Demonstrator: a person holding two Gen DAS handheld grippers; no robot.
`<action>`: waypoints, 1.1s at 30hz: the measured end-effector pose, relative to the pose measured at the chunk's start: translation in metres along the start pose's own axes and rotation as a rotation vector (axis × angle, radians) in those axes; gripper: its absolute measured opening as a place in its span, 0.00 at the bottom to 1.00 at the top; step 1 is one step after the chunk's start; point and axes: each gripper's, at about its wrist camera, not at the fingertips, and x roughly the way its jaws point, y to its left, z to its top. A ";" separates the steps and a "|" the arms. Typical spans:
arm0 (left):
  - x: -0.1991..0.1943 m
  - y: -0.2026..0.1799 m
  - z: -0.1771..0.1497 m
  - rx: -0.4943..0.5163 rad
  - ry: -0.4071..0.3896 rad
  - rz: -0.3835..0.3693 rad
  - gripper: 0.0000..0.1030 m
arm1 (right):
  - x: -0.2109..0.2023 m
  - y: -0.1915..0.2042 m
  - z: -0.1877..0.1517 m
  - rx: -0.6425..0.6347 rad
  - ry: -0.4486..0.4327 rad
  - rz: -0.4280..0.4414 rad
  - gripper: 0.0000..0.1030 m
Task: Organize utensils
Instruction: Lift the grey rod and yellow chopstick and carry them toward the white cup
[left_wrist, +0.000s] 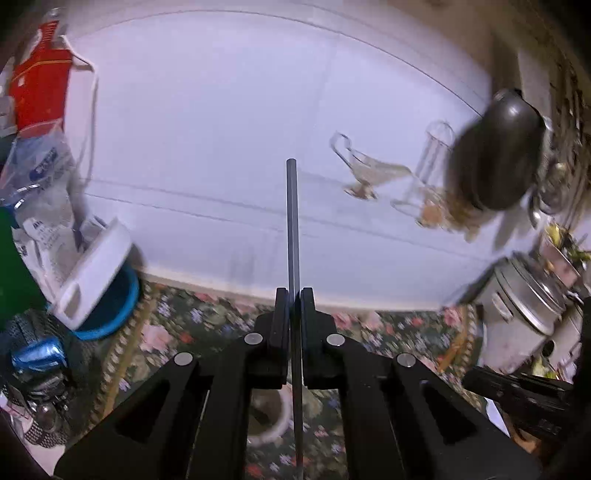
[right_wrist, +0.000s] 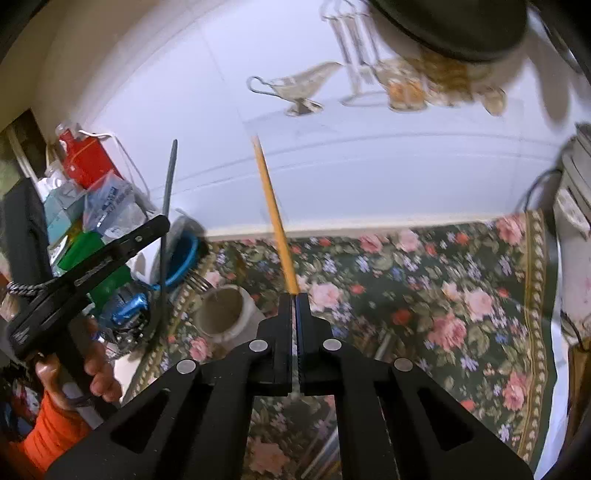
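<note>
In the left wrist view my left gripper (left_wrist: 294, 295) is shut on a thin dark grey stick (left_wrist: 291, 221) that points up past the fingertips, above a white ceramic cup (left_wrist: 271, 417). In the right wrist view my right gripper (right_wrist: 296, 297) is shut on a thin yellow-orange stick (right_wrist: 271, 210) that leans up and to the left. The white cup (right_wrist: 225, 310) stands on the floral cloth (right_wrist: 424, 295) to its left, with fork tines (right_wrist: 195, 282) at its rim. A hand in an orange sleeve holds the left gripper (right_wrist: 162, 221) with the dark stick (right_wrist: 170, 177) over there.
A white wall (left_wrist: 221, 129) backs the table. At the left are a red carton (left_wrist: 40, 88), plastic bags and a blue bowl (left_wrist: 122, 306). At the right hang a dark pan (left_wrist: 495, 147) and a glass gravy boat (left_wrist: 365, 170), above a metal canister (left_wrist: 524, 310). Metal handles (right_wrist: 325, 454) lie on the cloth.
</note>
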 end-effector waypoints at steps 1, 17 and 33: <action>0.002 0.004 0.002 -0.001 -0.013 0.010 0.03 | 0.001 0.004 0.002 -0.005 -0.005 0.005 0.02; 0.047 0.037 -0.002 0.056 -0.079 0.092 0.03 | 0.119 0.001 -0.015 0.021 0.261 -0.033 0.22; 0.068 0.048 -0.018 0.044 -0.124 0.043 0.03 | 0.229 0.003 -0.054 -0.053 0.451 -0.193 0.06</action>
